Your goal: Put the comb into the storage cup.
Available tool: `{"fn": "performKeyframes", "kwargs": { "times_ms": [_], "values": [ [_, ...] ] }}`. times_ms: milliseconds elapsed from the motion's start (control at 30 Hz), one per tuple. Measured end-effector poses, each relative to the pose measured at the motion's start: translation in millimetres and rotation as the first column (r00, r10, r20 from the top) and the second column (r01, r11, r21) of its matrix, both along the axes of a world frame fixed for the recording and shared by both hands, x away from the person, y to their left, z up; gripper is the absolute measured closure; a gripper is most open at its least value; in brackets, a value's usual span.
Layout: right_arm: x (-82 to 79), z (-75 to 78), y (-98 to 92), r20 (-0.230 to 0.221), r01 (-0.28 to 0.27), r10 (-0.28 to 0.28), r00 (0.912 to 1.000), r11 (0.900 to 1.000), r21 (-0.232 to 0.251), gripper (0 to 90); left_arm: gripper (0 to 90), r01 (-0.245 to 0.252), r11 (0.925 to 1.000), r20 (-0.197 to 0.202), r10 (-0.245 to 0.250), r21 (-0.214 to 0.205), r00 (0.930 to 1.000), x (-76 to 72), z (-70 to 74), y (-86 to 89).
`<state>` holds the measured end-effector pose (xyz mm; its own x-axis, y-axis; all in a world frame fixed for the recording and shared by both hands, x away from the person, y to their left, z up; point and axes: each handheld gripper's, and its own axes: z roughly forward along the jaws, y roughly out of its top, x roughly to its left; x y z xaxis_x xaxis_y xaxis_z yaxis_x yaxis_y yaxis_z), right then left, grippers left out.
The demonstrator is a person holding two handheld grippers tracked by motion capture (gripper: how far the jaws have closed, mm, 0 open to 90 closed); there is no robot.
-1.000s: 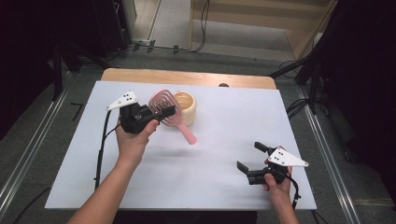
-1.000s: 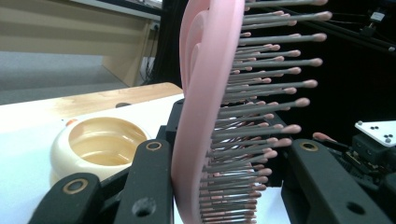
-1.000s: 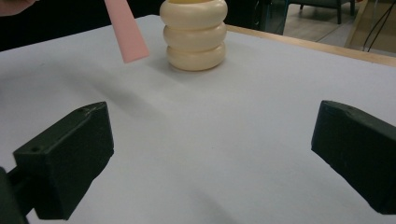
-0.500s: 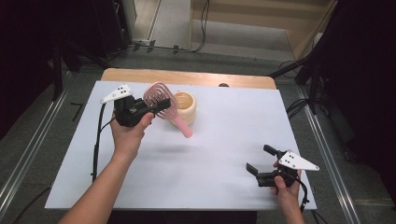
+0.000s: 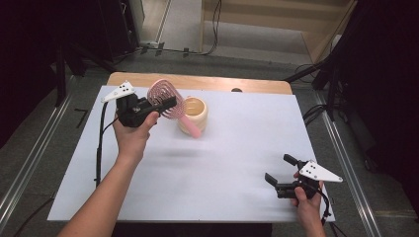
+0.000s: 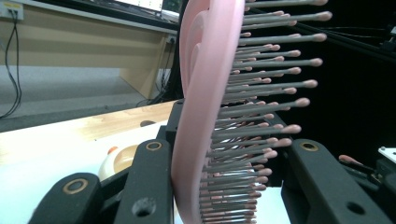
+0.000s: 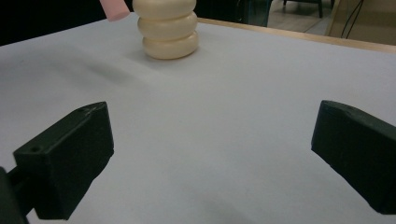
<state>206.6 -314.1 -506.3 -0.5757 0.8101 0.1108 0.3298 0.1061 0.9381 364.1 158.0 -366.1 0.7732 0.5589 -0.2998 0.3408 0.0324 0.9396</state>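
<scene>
The white surface (image 5: 237,148) spreads under both grippers. The cream ribbed cup (image 5: 193,114) stands on it just beside the left gripper (image 5: 165,102) and well ahead of the right gripper (image 5: 279,173). The left gripper is clamped on the head of the pink hairbrush (image 5: 165,96), lifted off the surface; the brush stands on edge between its jaws, bristles turned to one side, its handle slanting down across the cup. The right gripper hovers low, jaws wide apart, holding nothing.
</scene>
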Motion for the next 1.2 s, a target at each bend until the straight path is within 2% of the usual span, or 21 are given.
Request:
{"fn": "performKeyframes", "kwargs": {
  "times_ms": [267, 500, 600, 1000, 1200],
  "values": [
    [0.7, -1.3, -1.5, -0.006, 0.002, -0.002, 1.0, 1.0, 0.0, 0.0, 64.8, -0.021, 0.9997, 0.008, 0.021, -0.009, 0.9998, 6.6, 4.5, 5.2],
    [0.9, -1.7, -1.8, -0.007, 0.0, 0.0, 1.0, 1.0, -0.002, 0.0, 64.8, -0.03, 0.9995, 0.01, 0.03, 0.002, 0.9995, 12.7, 7.8, 6.3],
    [0.5, -1.2, -2.5, -0.006, 0.006, -0.006, 1.0, 1.0, -0.003, 0.0, 64.8, -0.039, 0.9992, 0.01, 0.039, -0.011, 0.9992, 16.1, 10.5, 6.9],
    [-0.2, -1.8, -5.0, -0.004, 0.004, -0.004, 1.0, 1.0, 0.0, 0.0, 64.8, -0.05, 0.9987, 0.013, 0.05, -0.013, 0.9987, 29.5, 17.0, 4.2],
    [0.4, -1.9, -6.0, 0.001, 0.004, -0.004, 1.0, 1.0, 0.003, 0.0, 64.8, -0.063, 0.9975, 0.014, 0.063, -0.031, 0.9979, 34.8, 21.5, 5.2]
  ]
}}
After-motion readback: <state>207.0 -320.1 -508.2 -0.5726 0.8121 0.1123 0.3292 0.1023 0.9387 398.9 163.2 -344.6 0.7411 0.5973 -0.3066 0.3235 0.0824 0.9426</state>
